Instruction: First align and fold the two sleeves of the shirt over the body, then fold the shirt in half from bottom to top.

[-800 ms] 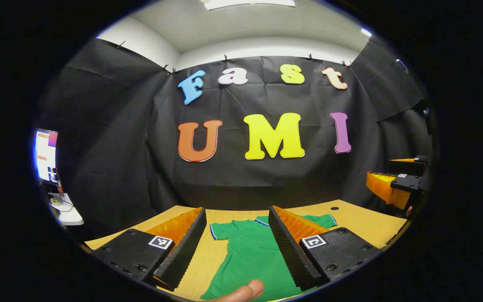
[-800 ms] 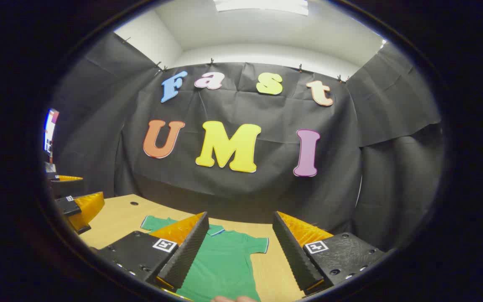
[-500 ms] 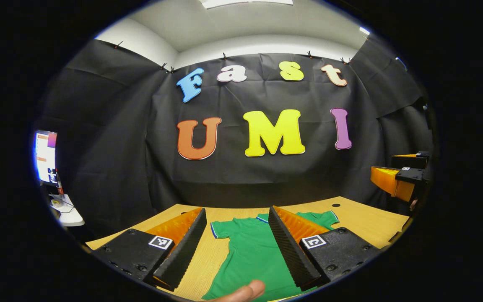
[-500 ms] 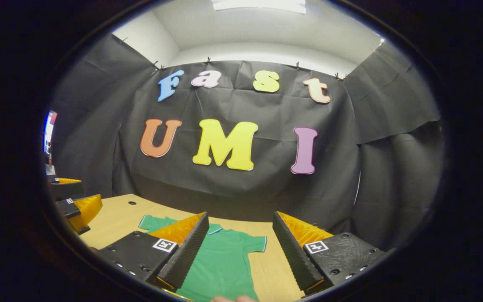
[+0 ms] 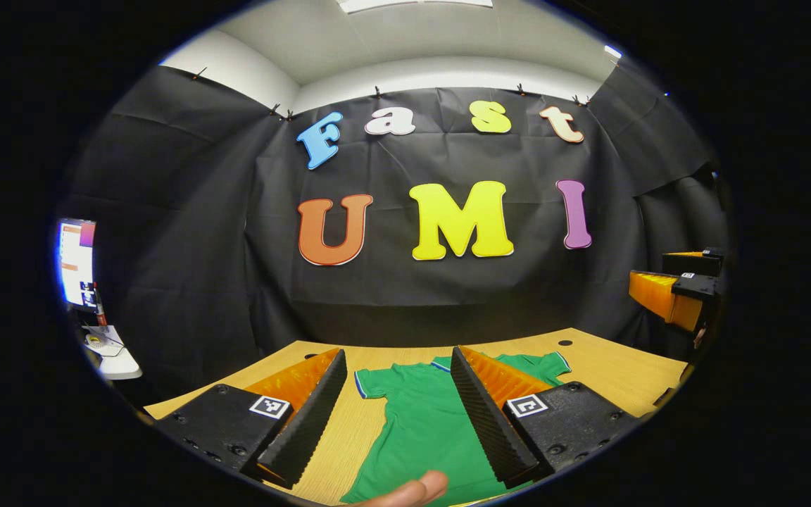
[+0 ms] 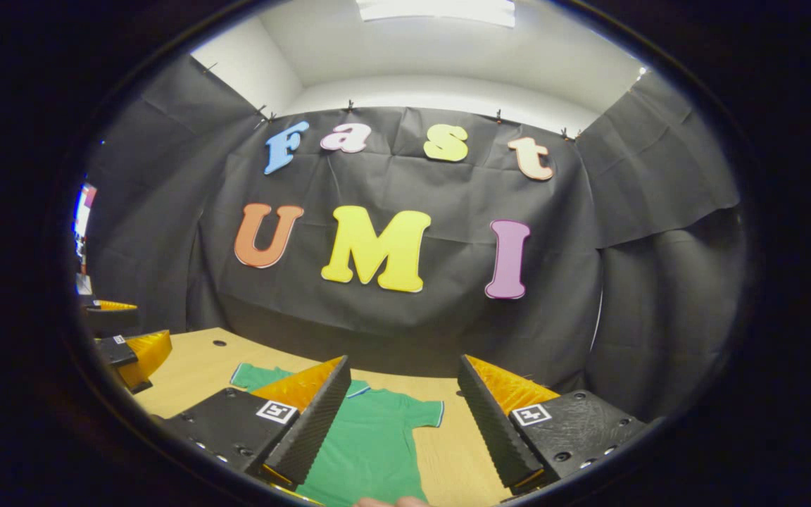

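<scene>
Both my jaws spread above the bench (image 5: 610,366); the shirt (image 5: 423,422) looks soft and limp, so I'd pinch each sleeve's hem.

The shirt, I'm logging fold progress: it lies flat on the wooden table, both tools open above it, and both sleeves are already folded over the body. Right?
Not quite. The shirt does lie flat on the table with the left tool and right tool open above it, but the left gripper view shows both sleeves spread outward, not yet folded.
</scene>
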Tool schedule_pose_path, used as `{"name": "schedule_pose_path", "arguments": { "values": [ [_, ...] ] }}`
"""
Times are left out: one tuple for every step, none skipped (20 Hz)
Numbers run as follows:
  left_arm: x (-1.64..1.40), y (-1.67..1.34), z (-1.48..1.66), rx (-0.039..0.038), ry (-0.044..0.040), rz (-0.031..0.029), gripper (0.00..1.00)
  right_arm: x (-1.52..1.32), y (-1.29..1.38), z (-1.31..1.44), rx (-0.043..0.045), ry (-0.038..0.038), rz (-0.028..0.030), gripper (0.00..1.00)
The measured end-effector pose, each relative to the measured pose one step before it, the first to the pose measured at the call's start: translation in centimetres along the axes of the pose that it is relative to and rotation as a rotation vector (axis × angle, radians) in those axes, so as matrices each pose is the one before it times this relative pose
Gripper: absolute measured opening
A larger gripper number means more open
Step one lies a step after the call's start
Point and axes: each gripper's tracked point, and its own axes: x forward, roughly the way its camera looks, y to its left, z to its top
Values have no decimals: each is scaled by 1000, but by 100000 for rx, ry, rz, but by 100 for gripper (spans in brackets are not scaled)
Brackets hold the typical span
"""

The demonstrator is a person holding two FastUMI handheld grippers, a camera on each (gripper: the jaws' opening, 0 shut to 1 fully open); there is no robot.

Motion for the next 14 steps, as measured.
{"name": "schedule_pose_path", "arguments": {
  "values": [
    [33, 15, -16, -373, 218, 56, 96, 397, -182, 220, 448, -16, 198, 93],
    [34, -40, -104, -590, 192, 119, 96, 603, -180, 178, 190, -113, 303, 96],
    [83, -154, -194, -452, 547, -229, 96, 868, -263, 290, -277, -160, 107, 97],
    [73, -167, -109, -9, 147, -21, 96, 1016, -664, -6, -498, -43, -815, 95],
    [274, -66, -229, 225, 256, 394, 96, 1348, -958, -93, -618, 458, -1863, 95],
    [270, -123, -211, 739, 834, -137, 96, 1496, -766, -456, -360, 1223, -1516, 96],
    [386, -275, -171, 1477, 454, -791, 96, 1899, -476, -481, 254, 1937, -332, 95],
    [448, 80, 30, 1622, 189, 569, 96, 1675, -295, -648, 273, 2429, -532, 95],
    [567, 565, 73, 861, 255, 1807, 95, 1925, -619, -836, 263, 2713, -645, 95],
    [653, 249, 35, 135, 343, 1211, 96, 2281, -691, -1152, -338, 4119, -782, 95],
    [615, -8, -16, -554, 189, 231, 96, 2004, -316, -1222, -205, 3707, 447, 95],
    [818, -131, 8, -826, 235, -409, 96, 2072, -365, -1306, -546, 4717, -481, 95],
    [784, -106, -119, -660, 313, -227, 96, 2329, -718, -1249, 17, 3909, -1528, 95],
    [738, 71, 67, -264, -402, 110, 96, 2415, -517, -1183, 1, 3661, -1136, 95]
  ]
}}
